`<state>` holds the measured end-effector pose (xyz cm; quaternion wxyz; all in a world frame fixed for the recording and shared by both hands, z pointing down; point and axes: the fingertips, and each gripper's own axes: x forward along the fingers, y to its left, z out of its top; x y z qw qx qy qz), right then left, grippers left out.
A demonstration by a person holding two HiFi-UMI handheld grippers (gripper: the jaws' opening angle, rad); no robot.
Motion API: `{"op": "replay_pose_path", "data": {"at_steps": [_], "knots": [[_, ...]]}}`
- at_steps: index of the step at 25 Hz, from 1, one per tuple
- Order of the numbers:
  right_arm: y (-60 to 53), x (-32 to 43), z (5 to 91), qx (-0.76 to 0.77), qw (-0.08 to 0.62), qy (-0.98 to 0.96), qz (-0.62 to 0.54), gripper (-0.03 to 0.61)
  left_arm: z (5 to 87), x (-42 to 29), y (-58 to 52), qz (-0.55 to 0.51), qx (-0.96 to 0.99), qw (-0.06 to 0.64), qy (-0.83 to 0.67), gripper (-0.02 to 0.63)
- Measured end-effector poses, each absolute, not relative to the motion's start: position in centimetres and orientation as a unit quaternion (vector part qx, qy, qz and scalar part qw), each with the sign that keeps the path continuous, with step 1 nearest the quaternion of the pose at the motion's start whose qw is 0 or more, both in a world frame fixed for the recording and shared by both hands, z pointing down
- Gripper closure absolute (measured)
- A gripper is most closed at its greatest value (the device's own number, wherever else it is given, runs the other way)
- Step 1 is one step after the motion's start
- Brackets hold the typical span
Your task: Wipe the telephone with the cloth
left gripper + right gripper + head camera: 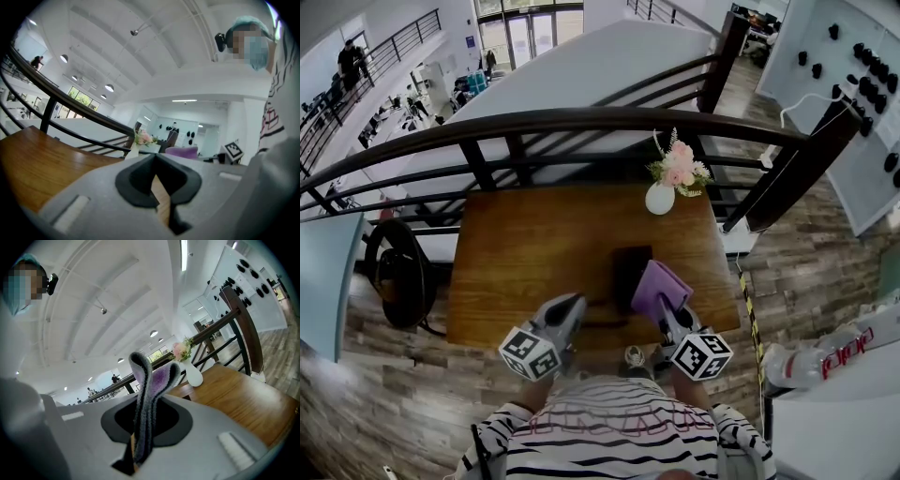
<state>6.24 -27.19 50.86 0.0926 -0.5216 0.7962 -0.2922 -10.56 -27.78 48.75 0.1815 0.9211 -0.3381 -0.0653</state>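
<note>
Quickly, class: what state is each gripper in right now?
Left gripper: shut, holding nothing.
Right gripper: shut on the purple cloth.

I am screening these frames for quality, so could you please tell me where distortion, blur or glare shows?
Head view: fisheye bows the railing, the corners darken, and the telephone reads only as a dark shape. Left gripper view: the left gripper, close to the lens, looks soft. Right gripper view: the cloth is fairly sharp, while the ceiling lights blow out to white.
</note>
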Motion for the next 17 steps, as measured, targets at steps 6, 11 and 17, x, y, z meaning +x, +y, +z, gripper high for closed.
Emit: {"op": "replay_pose_path", "data": {"at_steps": [6,11,17], "knots": [[-26.6,6.3,51.1,-0.525,0.092,0.794,-0.292,0.543,48.8,-10.5,-27.3,-0.063,0.922,0.182,-0.336,0.612],[-26.2,6.4,51.2,-0.528,0.094,0.792,-0.292,0.543,49.0,-10.5,-26.9,-0.062,0.923,0.180,-0.335,0.614],[-25.8,6.7,51.5,-0.530,0.093,0.790,-0.293,0.543,49.0,-10.3,-26.5,-0.063,0.923,0.181,-0.335,0.612]]}}
